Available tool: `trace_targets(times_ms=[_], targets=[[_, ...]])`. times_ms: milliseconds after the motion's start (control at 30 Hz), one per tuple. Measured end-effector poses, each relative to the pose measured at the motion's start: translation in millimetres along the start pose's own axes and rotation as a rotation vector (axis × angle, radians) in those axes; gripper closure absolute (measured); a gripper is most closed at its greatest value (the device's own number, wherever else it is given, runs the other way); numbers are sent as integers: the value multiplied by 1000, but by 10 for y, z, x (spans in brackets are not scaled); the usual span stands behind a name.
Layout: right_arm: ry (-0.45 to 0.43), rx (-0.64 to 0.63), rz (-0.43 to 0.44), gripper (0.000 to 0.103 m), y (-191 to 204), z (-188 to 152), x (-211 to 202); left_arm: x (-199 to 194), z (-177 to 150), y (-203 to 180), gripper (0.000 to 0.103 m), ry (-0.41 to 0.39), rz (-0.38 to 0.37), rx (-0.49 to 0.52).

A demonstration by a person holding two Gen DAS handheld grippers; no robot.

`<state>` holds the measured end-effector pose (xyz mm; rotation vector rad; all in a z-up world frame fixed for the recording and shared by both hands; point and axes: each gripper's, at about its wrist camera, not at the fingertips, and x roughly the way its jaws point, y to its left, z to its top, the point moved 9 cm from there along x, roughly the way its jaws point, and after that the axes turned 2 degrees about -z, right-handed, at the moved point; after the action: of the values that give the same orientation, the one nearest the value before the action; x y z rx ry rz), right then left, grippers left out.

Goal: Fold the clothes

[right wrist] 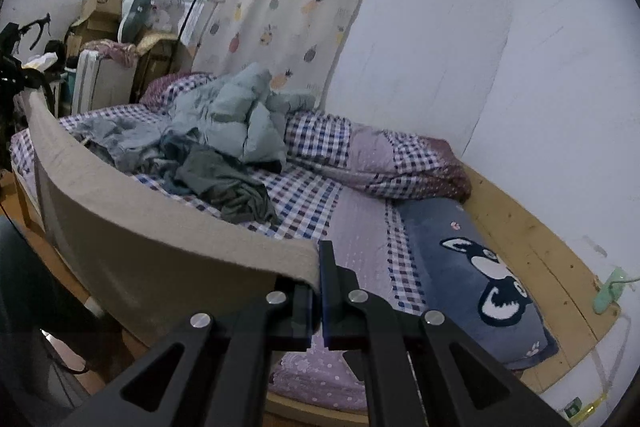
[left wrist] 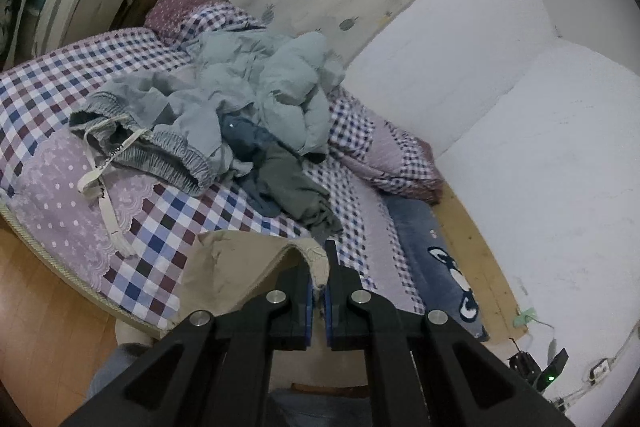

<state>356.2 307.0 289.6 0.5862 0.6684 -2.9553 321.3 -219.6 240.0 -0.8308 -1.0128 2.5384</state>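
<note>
A beige garment (left wrist: 224, 267) hangs stretched between both grippers above the near edge of the bed. My left gripper (left wrist: 319, 281) is shut on one frayed corner of it. My right gripper (right wrist: 318, 275) is shut on the other end, and the beige garment (right wrist: 132, 223) runs as a taut band off to the left in the right wrist view. On the checked bedsheet (left wrist: 160, 223) lies a heap of unfolded clothes: pale blue-grey trousers with a drawstring (left wrist: 160, 131), a pale padded jacket (left wrist: 288, 79) and a dark grey-green piece (left wrist: 288, 183).
A rolled checked quilt (right wrist: 380, 163) and a blue pillow with a dog picture (right wrist: 476, 275) lie along the wall side of the wooden bed frame (right wrist: 532, 239). Boxes, a rack and a plush toy (right wrist: 136, 11) stand beyond the bed's far end. Wooden floor (left wrist: 48, 303) shows at the left.
</note>
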Motion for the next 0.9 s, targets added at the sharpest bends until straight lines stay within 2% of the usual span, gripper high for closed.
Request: trace_targets(times_ms=[533, 900], targets=[[258, -63, 38, 103, 36, -292, 1959, 1491, 364, 260, 101, 115, 188, 50], [464, -93, 96, 102, 234, -776, 3385, 2798, 430, 975, 101, 209, 370, 29]])
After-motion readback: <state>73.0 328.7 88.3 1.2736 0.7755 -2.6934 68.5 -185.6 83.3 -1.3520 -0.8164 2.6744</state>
